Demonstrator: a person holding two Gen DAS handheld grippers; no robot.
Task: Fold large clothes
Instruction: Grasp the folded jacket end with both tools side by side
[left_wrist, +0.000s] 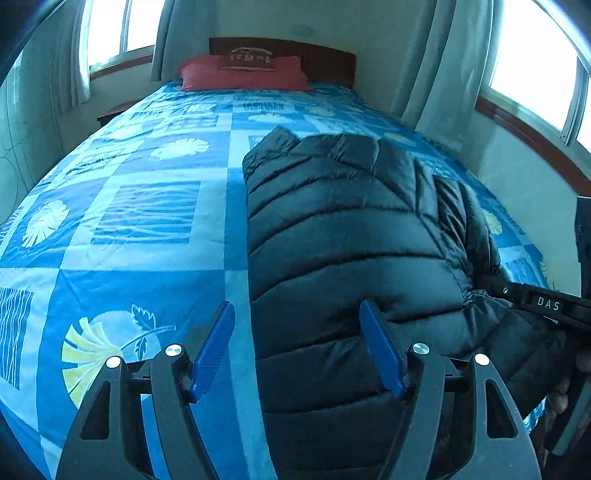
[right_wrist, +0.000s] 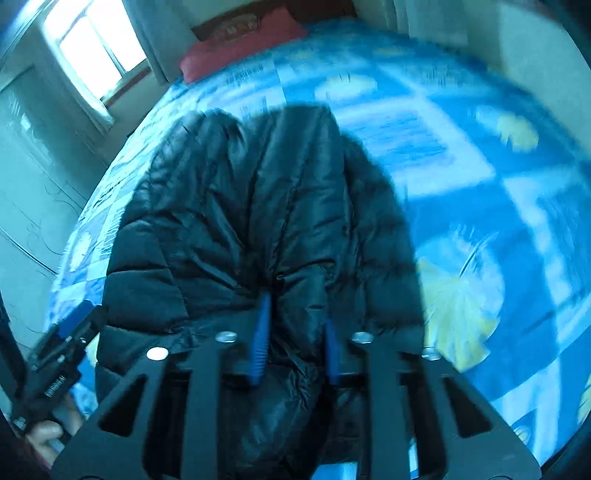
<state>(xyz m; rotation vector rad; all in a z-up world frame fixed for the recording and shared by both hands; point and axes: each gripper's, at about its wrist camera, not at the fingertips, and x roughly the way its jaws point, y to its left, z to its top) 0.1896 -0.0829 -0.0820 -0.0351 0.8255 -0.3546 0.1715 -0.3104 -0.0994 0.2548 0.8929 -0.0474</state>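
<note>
I am viewing a black quilted jacket (left_wrist: 343, 236) lying on the bed (left_wrist: 147, 206), on the blue patterned bedspread, toward the bed's near end and right side in the left wrist view. The jacket is lying lengthwise, partly doubled over on itself, with one padded layer resting over another along its right edge.

I am holding the left hand-held gripper (left_wrist: 297, 347) above the jacket's near left edge. Its blue fingers (left_wrist: 214, 347) are standing spread wide: one is hovering over the bedspread just beside the jacket, the other over the quilted fabric. Nothing is sitting between them.

I am holding the right hand-held gripper (right_wrist: 295, 339) at the jacket's near end. Its blue fingers (right_wrist: 261, 339) are pinching a bunched fold of the jacket (right_wrist: 258, 206), with fabric filling the narrow gap and creases radiating from that spot. The right wrist view is blurring, so finer detail is not readable. In the left wrist view the right hand-held gripper (left_wrist: 546, 306) is appearing at the right edge, touching the jacket.

A red pillow (left_wrist: 243, 74) is lying at the head of the bed against a dark wooden headboard (left_wrist: 325, 55). Windows with pale curtains (left_wrist: 436, 74) are flanking the bed.
</note>
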